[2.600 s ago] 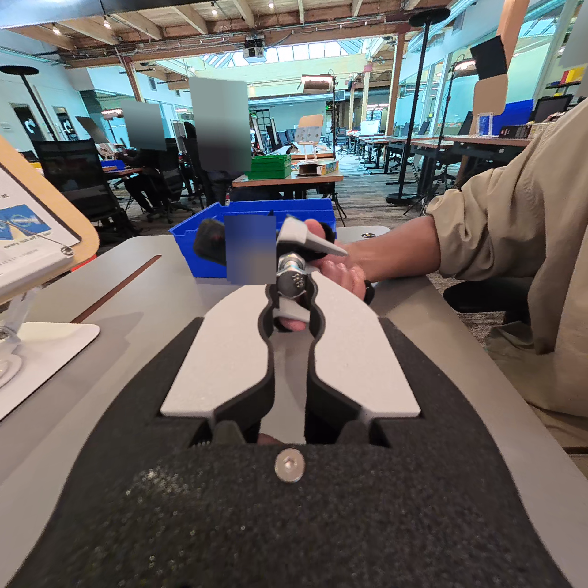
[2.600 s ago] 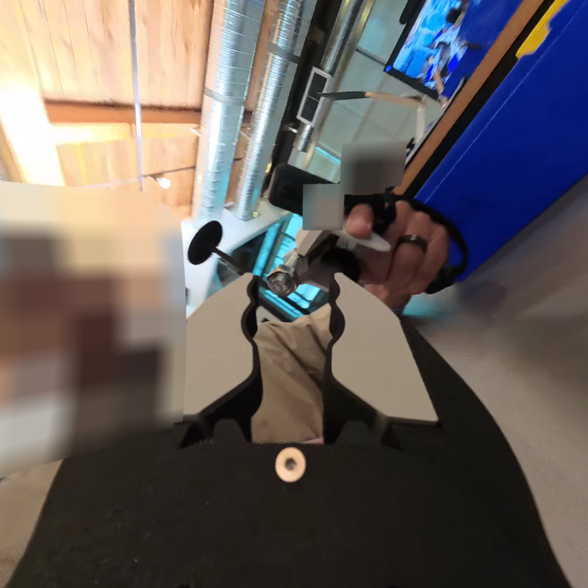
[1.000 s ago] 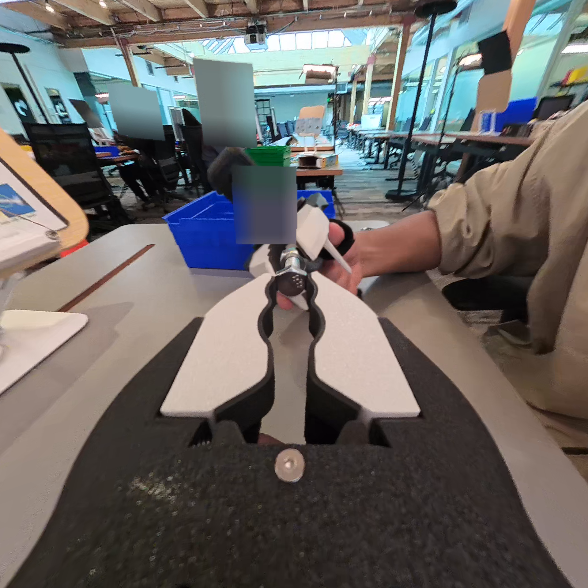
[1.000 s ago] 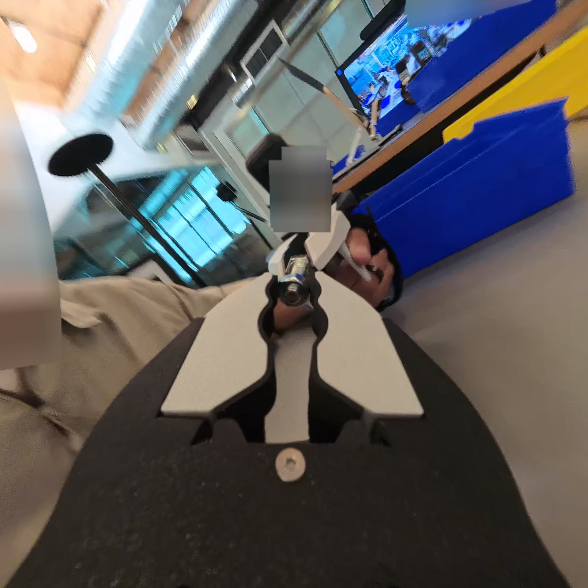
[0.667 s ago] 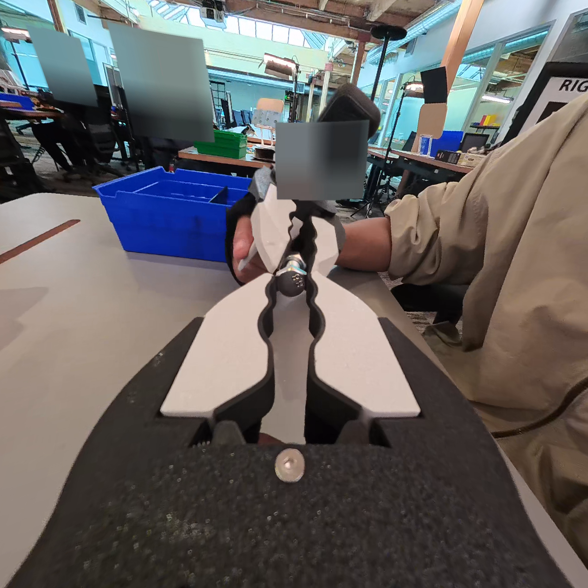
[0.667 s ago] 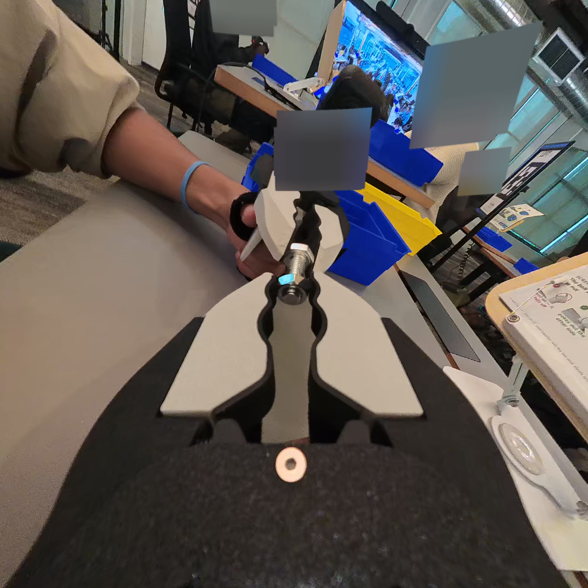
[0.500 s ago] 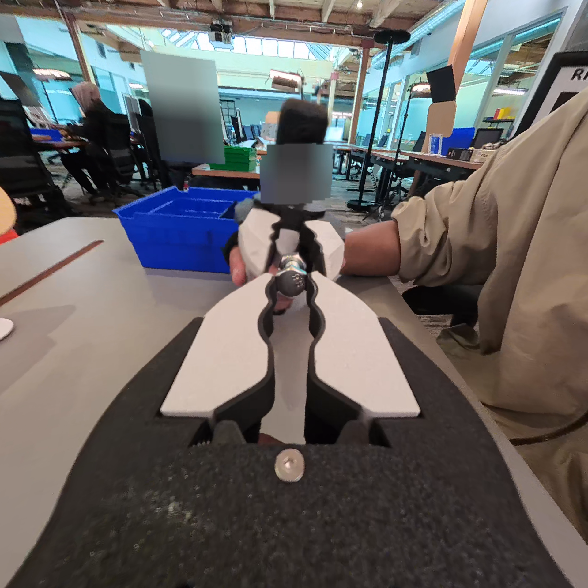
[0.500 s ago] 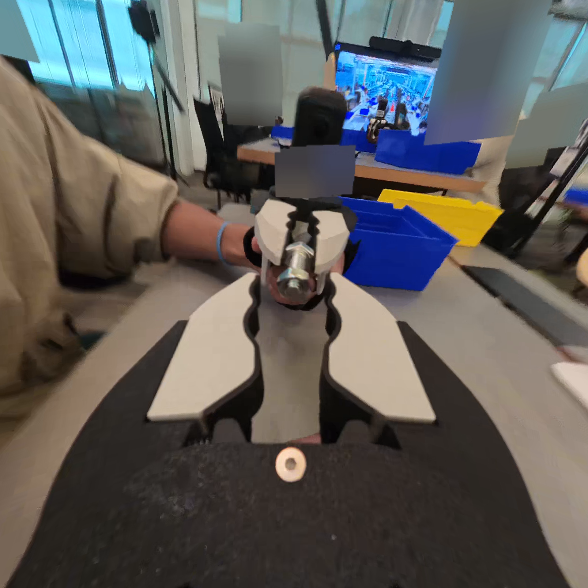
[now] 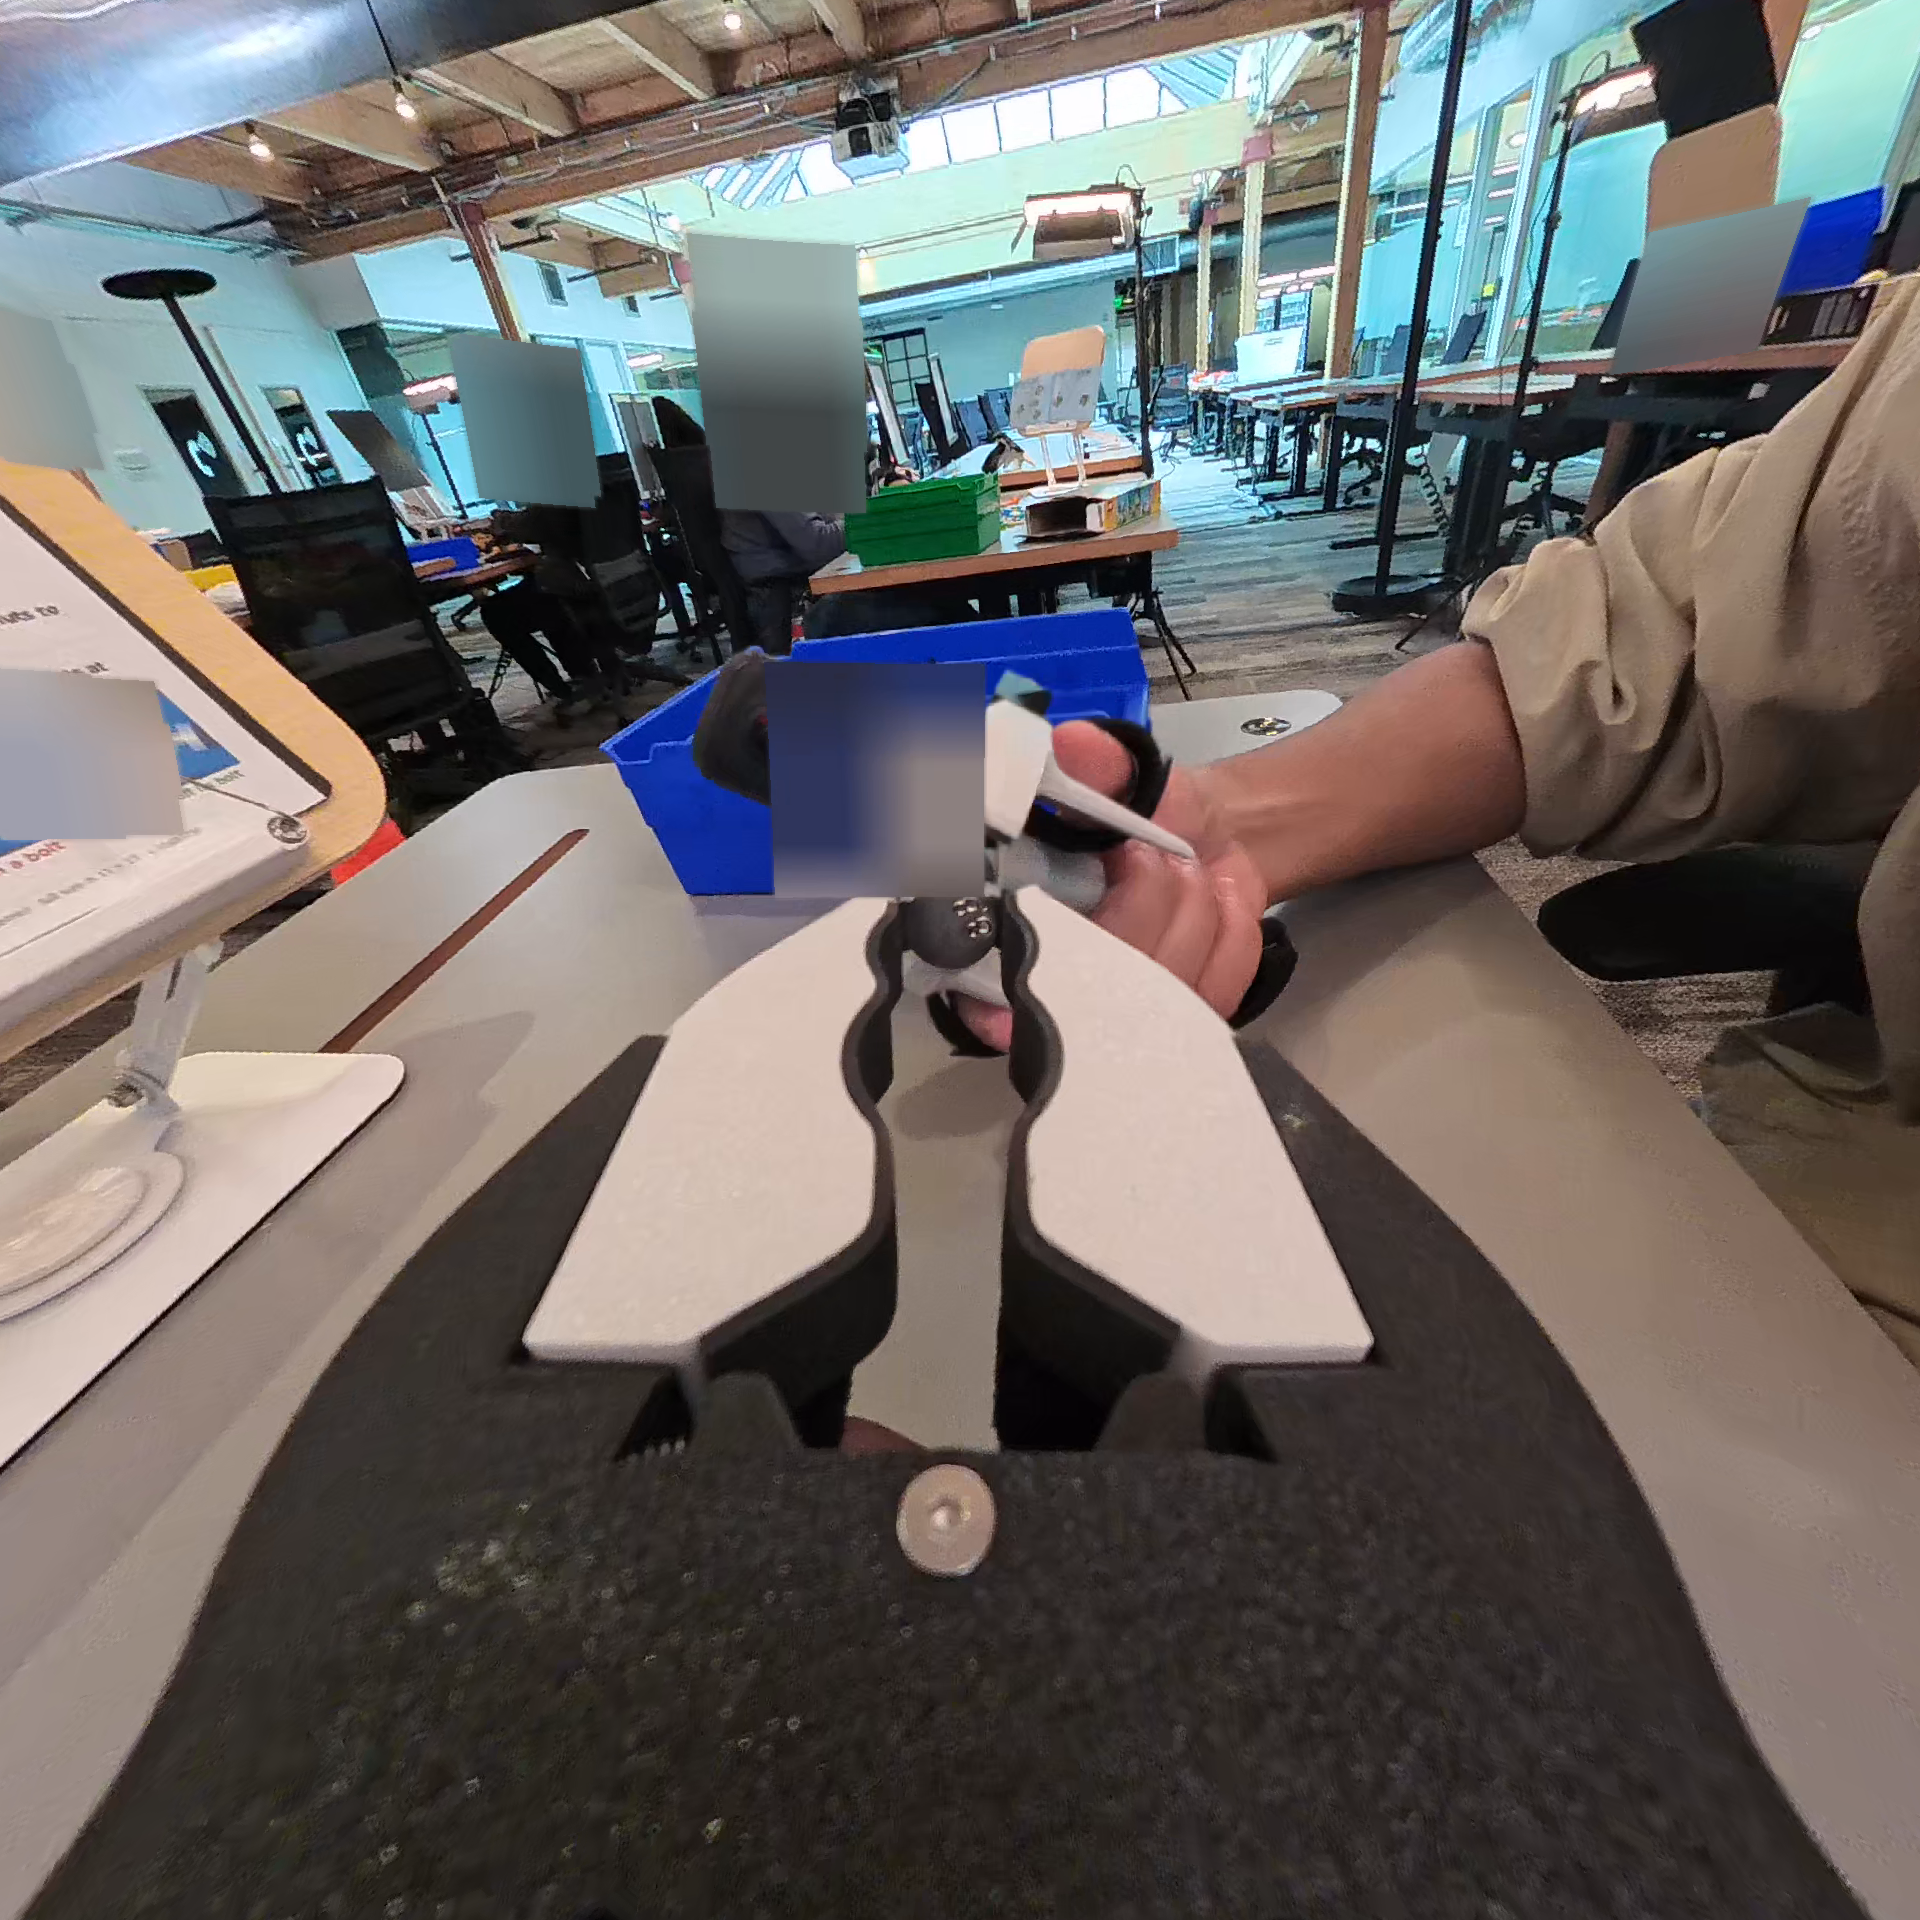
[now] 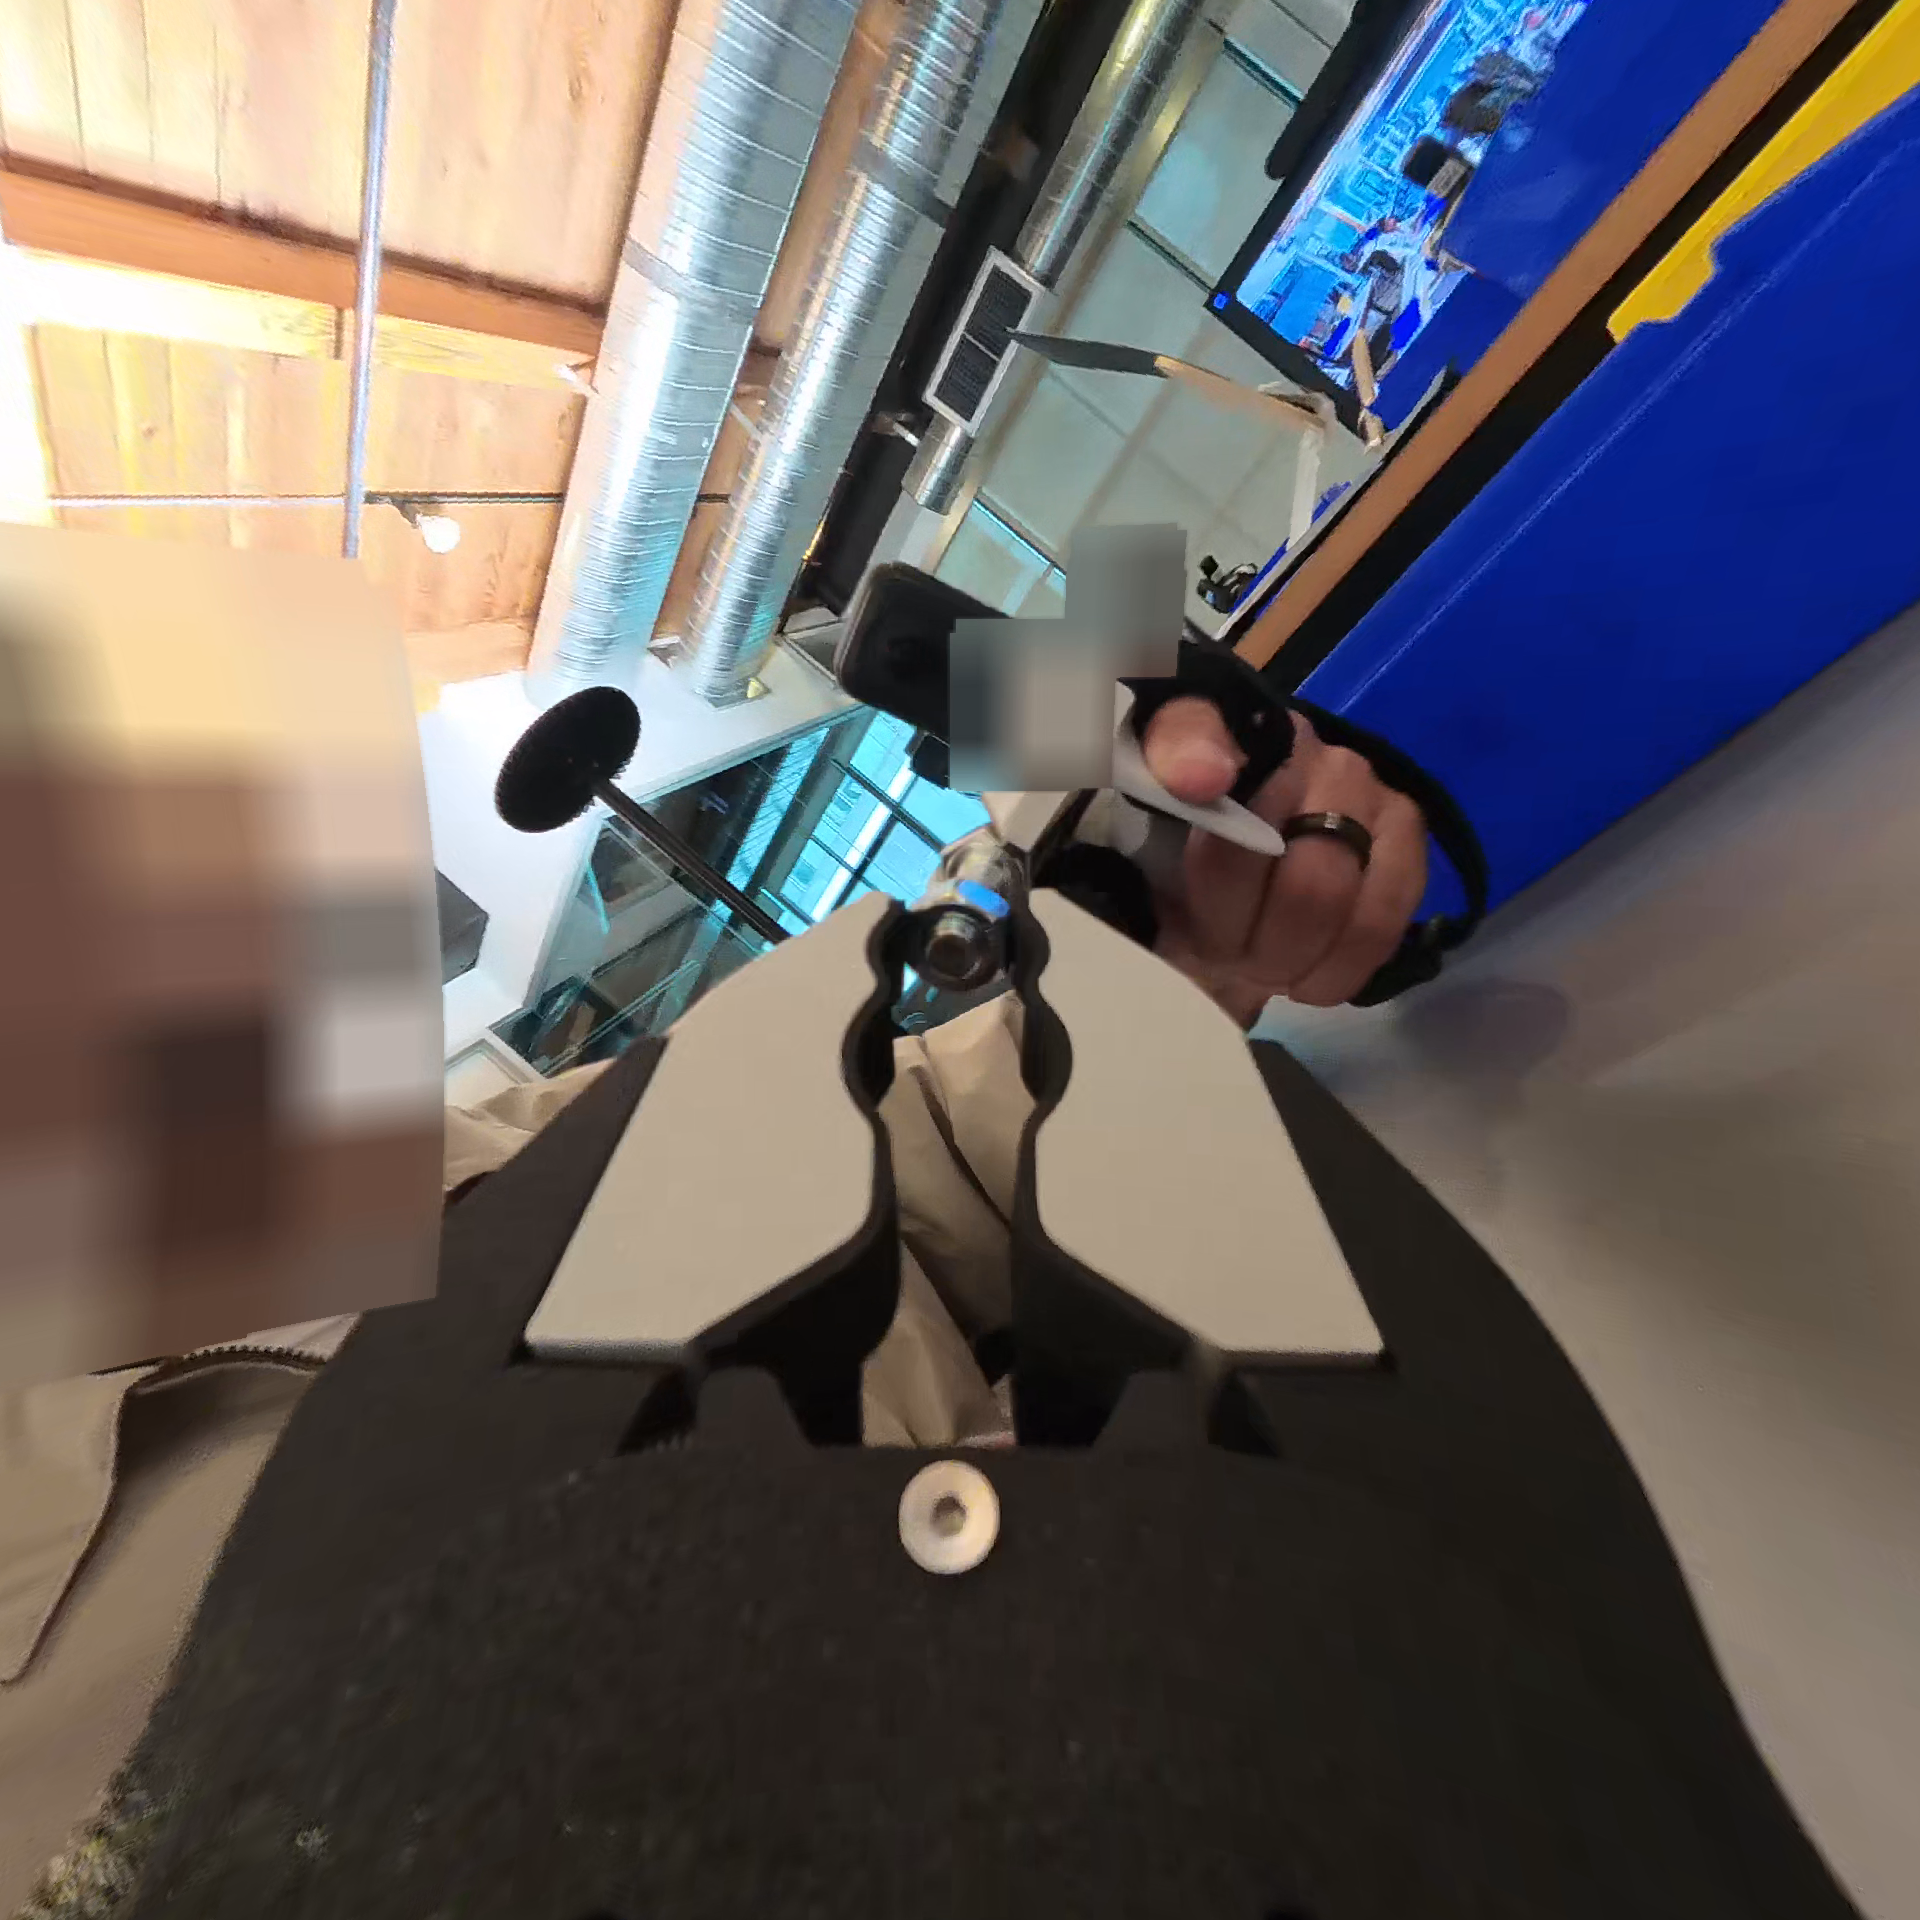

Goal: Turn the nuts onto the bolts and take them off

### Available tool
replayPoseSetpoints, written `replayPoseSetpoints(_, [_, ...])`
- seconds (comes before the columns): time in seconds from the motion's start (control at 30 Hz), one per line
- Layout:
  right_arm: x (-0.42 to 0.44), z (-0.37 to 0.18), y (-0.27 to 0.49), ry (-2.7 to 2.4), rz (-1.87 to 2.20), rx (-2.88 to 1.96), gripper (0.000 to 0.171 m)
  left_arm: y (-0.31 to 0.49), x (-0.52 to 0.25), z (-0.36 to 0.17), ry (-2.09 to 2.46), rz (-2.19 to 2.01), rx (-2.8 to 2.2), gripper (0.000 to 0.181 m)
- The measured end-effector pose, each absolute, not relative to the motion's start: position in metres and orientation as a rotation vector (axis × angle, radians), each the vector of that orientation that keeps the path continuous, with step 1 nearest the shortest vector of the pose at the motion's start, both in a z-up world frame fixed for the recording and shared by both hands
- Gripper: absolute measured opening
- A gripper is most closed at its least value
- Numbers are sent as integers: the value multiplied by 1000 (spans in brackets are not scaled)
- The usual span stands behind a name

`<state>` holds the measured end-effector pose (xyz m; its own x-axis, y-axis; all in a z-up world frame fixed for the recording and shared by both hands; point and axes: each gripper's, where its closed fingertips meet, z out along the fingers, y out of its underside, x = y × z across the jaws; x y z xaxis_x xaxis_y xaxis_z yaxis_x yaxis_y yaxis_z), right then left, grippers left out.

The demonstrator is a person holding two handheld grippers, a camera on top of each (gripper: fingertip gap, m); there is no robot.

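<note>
1. The left gripper [image 9: 951, 935] is clenched on the head of the bolt [image 9: 954, 928], whose dark round head sits between the fingertips; embossed marks show on the head, but they are too small to read.
2. The right gripper [image 10: 956, 940] is clamped on the nut [image 10: 971, 902], which is threaded on the same bolt; the bolt's bright end faces this camera, and the threaded shank runs away from it toward the other gripper.
3. Bolt and nut are held in the air above the grey table [image 9: 1507, 1091], between the two grippers, which meet tip to tip.
4. Just beyond the bolt, a hand [image 9: 1184, 894] grips the right tool's black finger loops; a beige sleeve covers the arm further back.
5. In the right wrist view, the other hand [image 10: 1299, 883], wearing a dark ring, holds the left tool just past the bolt.
6. Behind the bolt, on the table, stands a blue bin [image 9: 966, 665].
7. To the left of the bolt, a wooden-edged instruction card [image 9: 156, 686] leans on a white stand; it carries printed text and a blue picture.
</note>
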<state>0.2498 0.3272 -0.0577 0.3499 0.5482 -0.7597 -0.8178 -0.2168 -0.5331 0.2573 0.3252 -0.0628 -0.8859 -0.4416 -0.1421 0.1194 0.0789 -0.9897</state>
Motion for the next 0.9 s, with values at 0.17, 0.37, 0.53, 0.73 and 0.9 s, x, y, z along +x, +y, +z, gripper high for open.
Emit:
replayPoseSetpoints(0.17, [254,-64,329,242,1126,-1348,19,326,261,-68,1986,-1862,-362,17])
replayPoseSetpoints(0.37, [243,-71,319,-240,384,-1550,19,315,247,-69,2066,-2097,-387,17])
replayPoseSetpoints(0.53, [242,-79,316,-509,-135,-1560,19,310,241,-73,2121,-2159,-386,17])
replayPoseSetpoints(0.73, [246,-61,313,-246,304,-1470,38,317,242,-59,2019,-2136,-346,17])
replayPoseSetpoints(0.9, [258,-52,318,147,1043,-1354,54,326,254,-58,1940,-1935,-323,17])
